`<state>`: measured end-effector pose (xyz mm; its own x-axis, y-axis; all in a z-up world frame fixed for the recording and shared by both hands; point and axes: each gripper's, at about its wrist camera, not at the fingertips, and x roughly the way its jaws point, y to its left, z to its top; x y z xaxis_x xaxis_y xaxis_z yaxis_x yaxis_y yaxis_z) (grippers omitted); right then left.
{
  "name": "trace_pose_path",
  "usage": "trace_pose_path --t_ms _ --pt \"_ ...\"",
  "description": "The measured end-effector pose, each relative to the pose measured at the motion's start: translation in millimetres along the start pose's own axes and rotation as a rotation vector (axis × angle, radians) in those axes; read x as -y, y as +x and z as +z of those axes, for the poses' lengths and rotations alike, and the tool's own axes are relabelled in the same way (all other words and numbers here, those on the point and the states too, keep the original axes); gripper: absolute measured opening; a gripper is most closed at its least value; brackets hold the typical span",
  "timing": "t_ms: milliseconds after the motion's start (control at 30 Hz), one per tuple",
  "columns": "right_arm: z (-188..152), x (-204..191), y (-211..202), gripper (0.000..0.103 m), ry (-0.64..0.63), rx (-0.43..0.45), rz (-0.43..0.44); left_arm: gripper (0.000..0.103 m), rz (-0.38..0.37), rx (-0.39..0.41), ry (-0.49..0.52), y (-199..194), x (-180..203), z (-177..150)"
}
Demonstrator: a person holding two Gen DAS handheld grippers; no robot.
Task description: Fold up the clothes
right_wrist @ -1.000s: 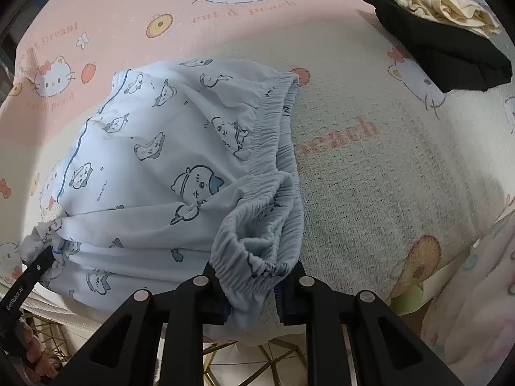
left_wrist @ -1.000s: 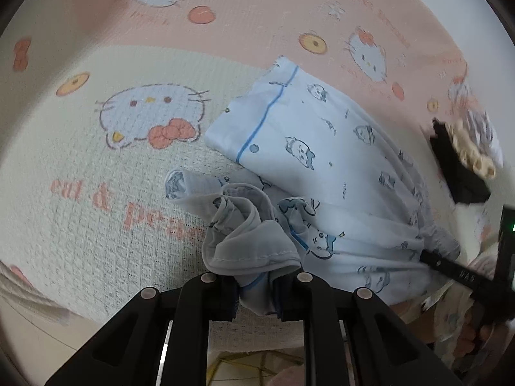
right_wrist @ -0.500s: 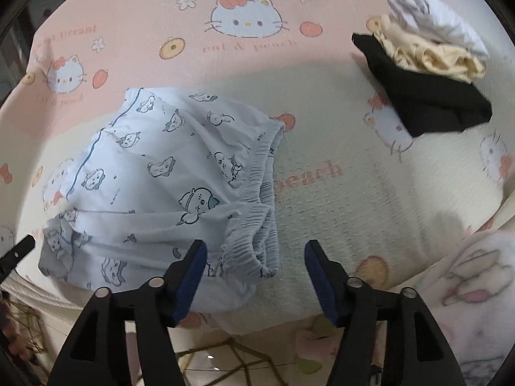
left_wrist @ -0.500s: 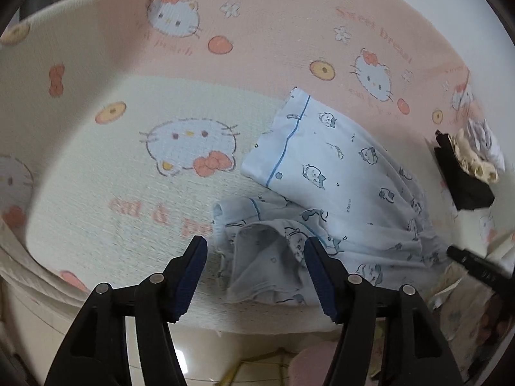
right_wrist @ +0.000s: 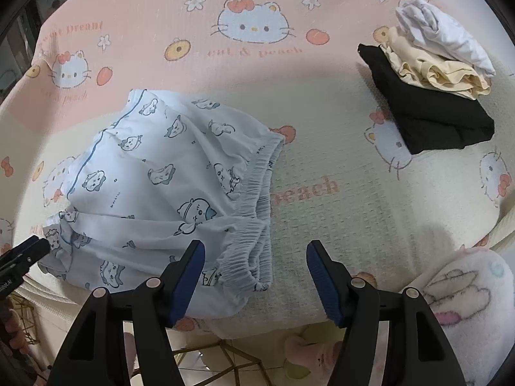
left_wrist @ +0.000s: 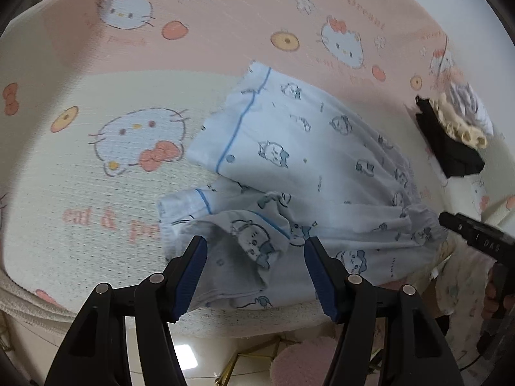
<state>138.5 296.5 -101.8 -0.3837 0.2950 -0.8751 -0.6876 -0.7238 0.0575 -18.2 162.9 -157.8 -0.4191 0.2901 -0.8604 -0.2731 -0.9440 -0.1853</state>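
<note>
1. Pale blue cotton shorts printed with small cartoon animals, dark-blue piping along one side, gathered elastic waistband: lying loosely folded near the front edge of the pink-and-cream cat-print waffle blanket, waistband toward the right.
2. Left gripper, black with blue pads: jaws wide apart, holding nothing, above the crumpled leg hem of the shorts.
3. Right gripper, same make: jaws wide apart, holding nothing, above the waistband corner.
4. Stack of folded garments, far right of the blanket: black at the bottom, cream in the middle, white on top; well apart from the shorts.
</note>
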Motion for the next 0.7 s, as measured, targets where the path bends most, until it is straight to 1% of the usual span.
trace_pose_path --t_ms 133,233,300,433,600,633,667,700 --pt "5 -1 10 0.065 -0.006 -0.022 0.011 0.060 0.020 -0.012 0.015 8 3 0" --pt "9 0 19 0.065 0.003 -0.046 0.041 0.060 0.036 -0.021 0.025 13 3 0" --pt "10 2 26 0.065 0.016 -0.074 0.050 0.060 0.070 -0.035 0.024 17 3 -2" --pt "12 8 40 0.065 0.048 -0.118 0.083 0.060 0.080 -0.021 0.051 18 6 -5" --pt "12 7 45 0.065 0.035 -0.119 0.102 0.060 0.119 0.006 0.106 23 15 -4" --pt "12 6 46 0.065 0.029 -0.117 0.103 0.053 0.130 0.014 0.116 25 16 -3" --pt "12 5 46 0.063 0.018 -0.111 0.101 0.044 0.142 0.017 0.127 27 18 -3" --pt "12 4 45 0.054 0.005 -0.104 0.097 0.034 0.152 0.014 0.137 29 19 -2"
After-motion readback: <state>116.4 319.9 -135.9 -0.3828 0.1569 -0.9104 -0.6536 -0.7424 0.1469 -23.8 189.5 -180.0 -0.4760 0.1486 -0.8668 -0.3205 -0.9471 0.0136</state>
